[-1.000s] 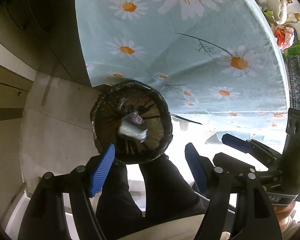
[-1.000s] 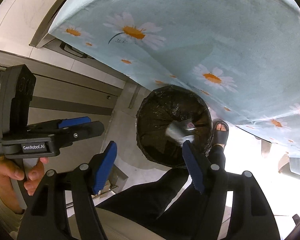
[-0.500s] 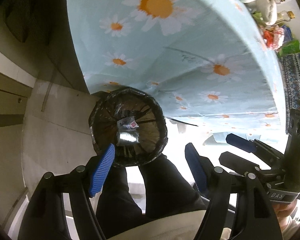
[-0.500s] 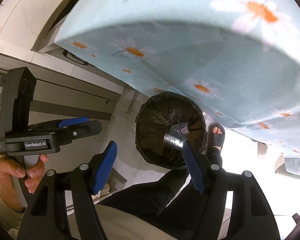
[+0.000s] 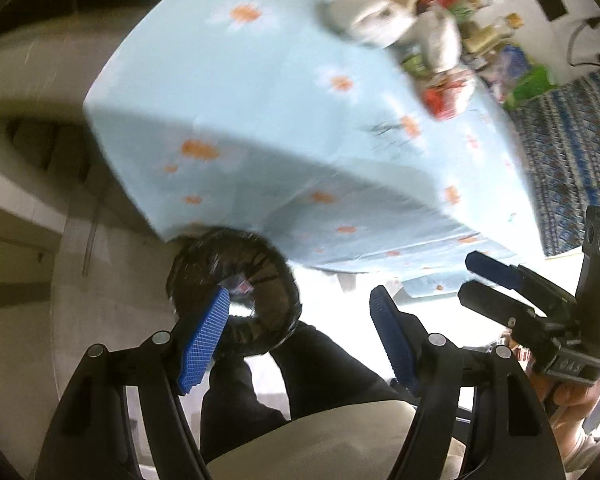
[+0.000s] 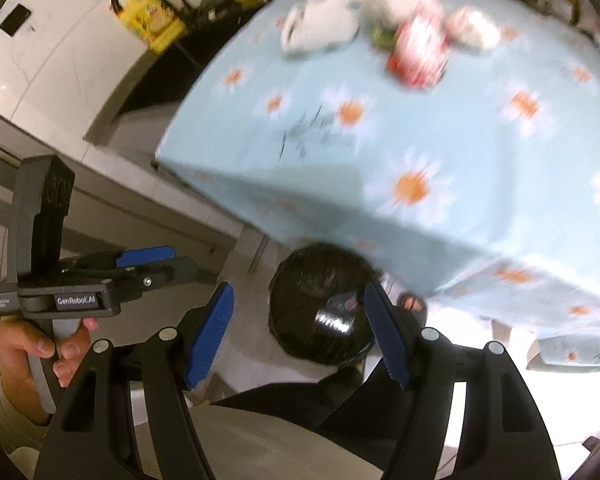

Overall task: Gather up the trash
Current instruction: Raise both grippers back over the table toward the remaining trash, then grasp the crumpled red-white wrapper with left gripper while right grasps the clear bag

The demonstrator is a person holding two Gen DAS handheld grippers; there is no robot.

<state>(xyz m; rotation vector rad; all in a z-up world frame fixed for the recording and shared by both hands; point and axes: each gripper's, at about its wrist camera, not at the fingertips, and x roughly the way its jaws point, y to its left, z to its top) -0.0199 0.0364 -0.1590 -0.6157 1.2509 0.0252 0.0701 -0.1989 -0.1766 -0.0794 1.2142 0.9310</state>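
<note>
Two hand-held grippers, left [image 5: 300, 336] and right [image 6: 298, 332], both open, empty; bin [image 6: 312, 292] on floor at 6 o'clock of bench [image 6: 480, 140], trash [image 6: 342, 304] inside

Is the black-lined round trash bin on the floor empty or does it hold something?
Not empty. Inside the black-lined round trash bin, a crumpled shiny wrapper lies in the liner; the left wrist view shows it too, blurred.

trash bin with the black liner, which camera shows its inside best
The right wrist view: the bin shows most of its opening, with litter inside. In the left wrist view the bin is blurred and partly behind a blue fingertip.
</note>
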